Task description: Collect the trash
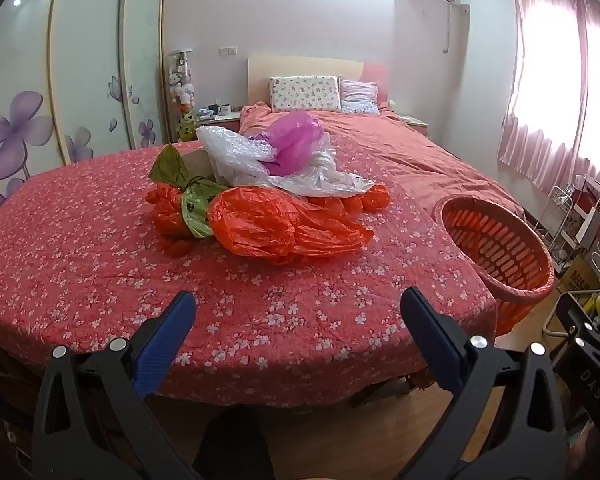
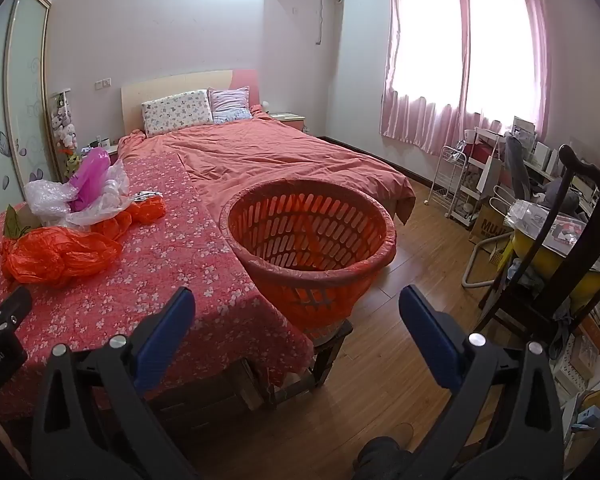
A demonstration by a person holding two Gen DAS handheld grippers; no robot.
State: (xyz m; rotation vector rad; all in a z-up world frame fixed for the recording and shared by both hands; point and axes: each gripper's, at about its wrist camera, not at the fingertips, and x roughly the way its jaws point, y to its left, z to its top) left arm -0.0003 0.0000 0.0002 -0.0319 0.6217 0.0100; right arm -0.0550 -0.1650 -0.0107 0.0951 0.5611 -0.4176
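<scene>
A pile of trash lies on a table with a red floral cloth (image 1: 80, 248): a crumpled orange plastic bag (image 1: 268, 228), a green bag (image 1: 172, 168), white bubble wrap (image 1: 232, 152), a purple bag (image 1: 296, 136) and a clear plastic sheet (image 1: 324, 180). The orange bag (image 2: 60, 256) and the purple bag (image 2: 90, 178) also show in the right wrist view. An orange slotted basket (image 2: 308, 240) stands on a stool at the table's right edge, seen too in the left wrist view (image 1: 496, 248). My left gripper (image 1: 296, 320) is open and empty before the table's front edge. My right gripper (image 2: 296, 316) is open and empty in front of the basket.
A bed with a red cover (image 2: 284, 152) lies behind the table. A dark wooden chair (image 2: 572, 248), a white rack (image 2: 456, 184) and cluttered shelves stand at the right on the wooden floor (image 2: 412, 248). A wardrobe with flower doors (image 1: 60, 92) is at the left.
</scene>
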